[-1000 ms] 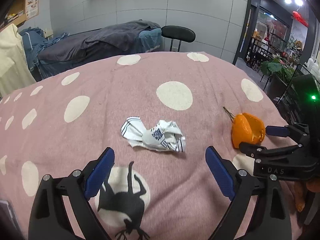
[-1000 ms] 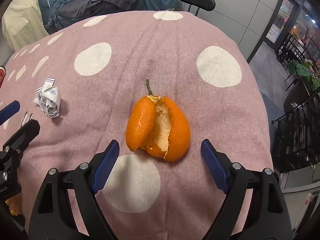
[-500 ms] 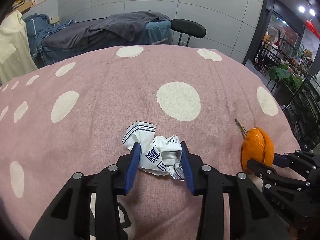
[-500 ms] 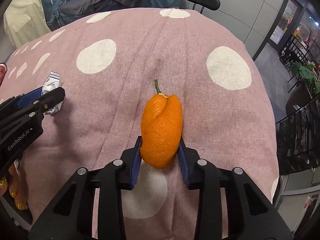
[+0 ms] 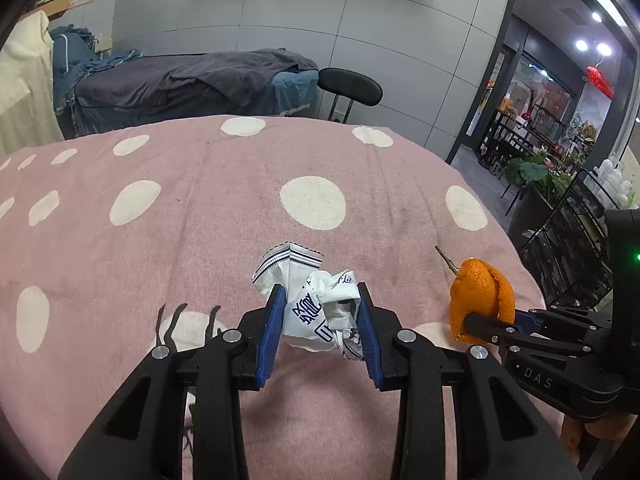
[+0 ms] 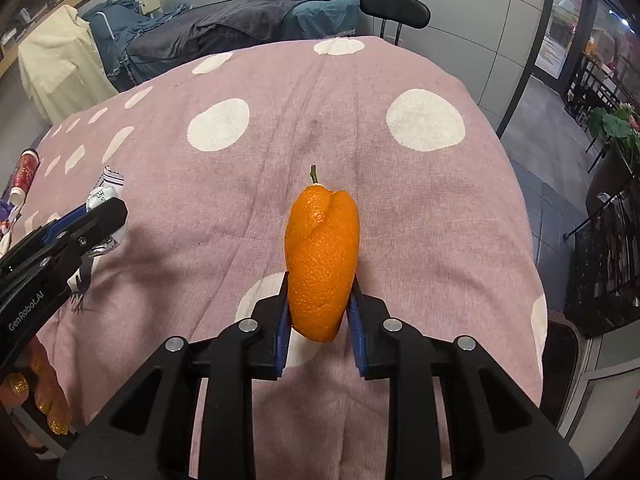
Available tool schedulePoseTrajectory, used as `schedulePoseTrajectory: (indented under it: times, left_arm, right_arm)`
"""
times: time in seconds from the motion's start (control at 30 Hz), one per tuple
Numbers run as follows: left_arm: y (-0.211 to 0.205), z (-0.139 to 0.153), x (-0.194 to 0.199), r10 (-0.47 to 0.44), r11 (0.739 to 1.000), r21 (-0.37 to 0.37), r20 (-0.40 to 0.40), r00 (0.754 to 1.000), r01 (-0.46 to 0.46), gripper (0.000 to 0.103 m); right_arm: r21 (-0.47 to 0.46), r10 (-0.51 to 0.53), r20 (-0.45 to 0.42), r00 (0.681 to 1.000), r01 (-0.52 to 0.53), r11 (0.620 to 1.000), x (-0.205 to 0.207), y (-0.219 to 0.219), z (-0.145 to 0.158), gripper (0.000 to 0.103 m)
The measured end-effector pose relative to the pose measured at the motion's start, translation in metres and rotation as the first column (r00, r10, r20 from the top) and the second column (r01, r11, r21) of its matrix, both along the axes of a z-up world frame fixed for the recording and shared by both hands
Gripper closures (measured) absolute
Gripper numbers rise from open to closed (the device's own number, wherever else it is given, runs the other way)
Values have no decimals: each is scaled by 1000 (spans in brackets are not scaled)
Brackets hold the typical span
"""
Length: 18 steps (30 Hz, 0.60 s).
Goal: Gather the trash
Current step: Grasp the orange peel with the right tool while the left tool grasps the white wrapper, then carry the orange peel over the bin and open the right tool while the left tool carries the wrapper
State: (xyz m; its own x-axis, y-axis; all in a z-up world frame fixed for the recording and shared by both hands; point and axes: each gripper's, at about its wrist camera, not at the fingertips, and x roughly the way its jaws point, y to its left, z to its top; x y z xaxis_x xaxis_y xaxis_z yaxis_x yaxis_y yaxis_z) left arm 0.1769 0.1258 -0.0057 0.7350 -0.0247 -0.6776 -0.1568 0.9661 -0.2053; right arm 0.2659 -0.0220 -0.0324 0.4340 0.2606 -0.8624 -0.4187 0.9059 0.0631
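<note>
Wrapper text crumpled, unreadable; peel's underside hidden.

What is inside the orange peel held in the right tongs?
Nothing can be seen inside. The orange peel is squeezed shut between the right tongs, so only its outer skin and stem show; whether any fruit remains within is hidden.

My left gripper is pinching the crumpled white wrapper between its blue pads, its jaws having just been closing around it. The wrapper's striped end is sticking up beyond my fingertips, over the pink polka-dot tablecloth. To the right, my right gripper is squeezing the orange peel, whose stem is pointing up and left. A black chair is standing behind the table.
</note>
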Motion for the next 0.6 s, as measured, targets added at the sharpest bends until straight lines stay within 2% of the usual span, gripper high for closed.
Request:
schedulePoseTrajectory:
  times: [0.27, 0.6]
  left_arm:
    - [-29, 8, -25, -60, 998, -21, 44, 997, 61, 68]
    - [-69, 11, -43, -144, 989, -33, 70, 987, 147, 68]
  right_arm:
    - [62, -29, 49, 998, 26, 998, -35, -35, 20, 77]
    - [124, -127, 86, 988, 116, 985, -66, -94, 32, 77]
